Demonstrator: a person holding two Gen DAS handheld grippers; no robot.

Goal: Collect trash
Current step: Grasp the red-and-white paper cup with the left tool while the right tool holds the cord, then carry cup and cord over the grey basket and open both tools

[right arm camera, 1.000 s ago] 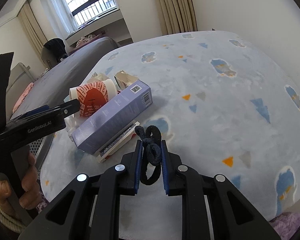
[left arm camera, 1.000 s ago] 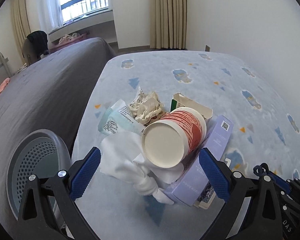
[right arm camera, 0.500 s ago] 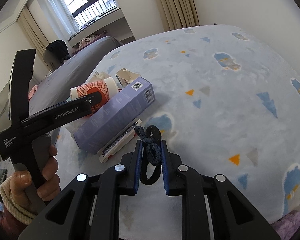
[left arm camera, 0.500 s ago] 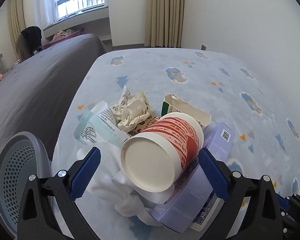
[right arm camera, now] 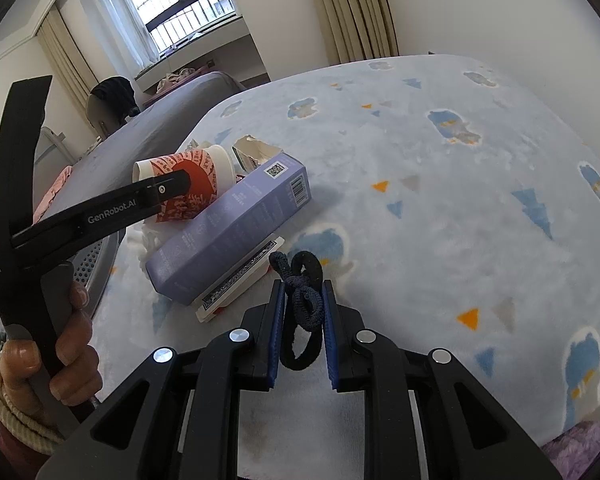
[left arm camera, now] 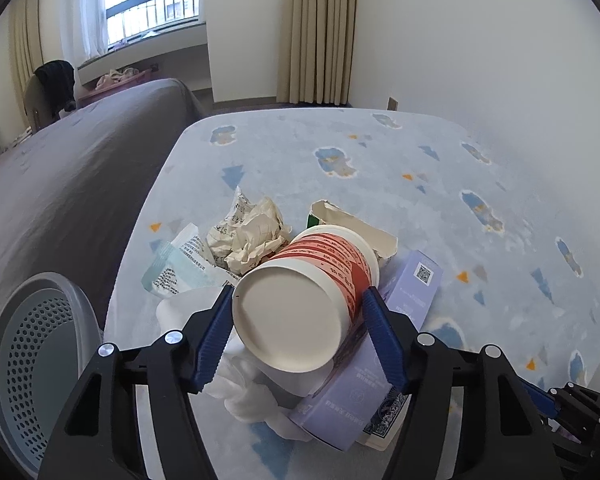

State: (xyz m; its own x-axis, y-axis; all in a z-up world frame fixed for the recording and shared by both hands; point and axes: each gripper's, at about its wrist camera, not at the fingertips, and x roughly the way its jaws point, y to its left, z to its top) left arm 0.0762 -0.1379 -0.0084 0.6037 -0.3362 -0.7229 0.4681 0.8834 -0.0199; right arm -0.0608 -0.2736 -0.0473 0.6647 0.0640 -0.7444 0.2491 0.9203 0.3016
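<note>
While your left gripper (left arm camera: pixel 298 322) was closing its jaws, the red-and-white paper cup (left arm camera: pixel 306 292) lay on its side between the blue pads at centre frame, which looked to be just meeting its walls. It rested on a lavender cardboard box (left arm camera: pixel 374 364) and a white crumpled tissue (left arm camera: pixel 240 392), with a ball of crumpled printed paper (left arm camera: pixel 248 232) just above it. Your right gripper (right arm camera: pixel 302 322) sat at the bottom of its view, narrowly pinched on a dark knotted hair tie (right arm camera: pixel 302 300). At lower left stood the grey perforated plastic bin (left arm camera: pixel 28 356); what it held was hidden. I judged collection far from finished, since most of the pile remained on the pale blue patterned blanket (left arm camera: pixel 440 200).
</note>
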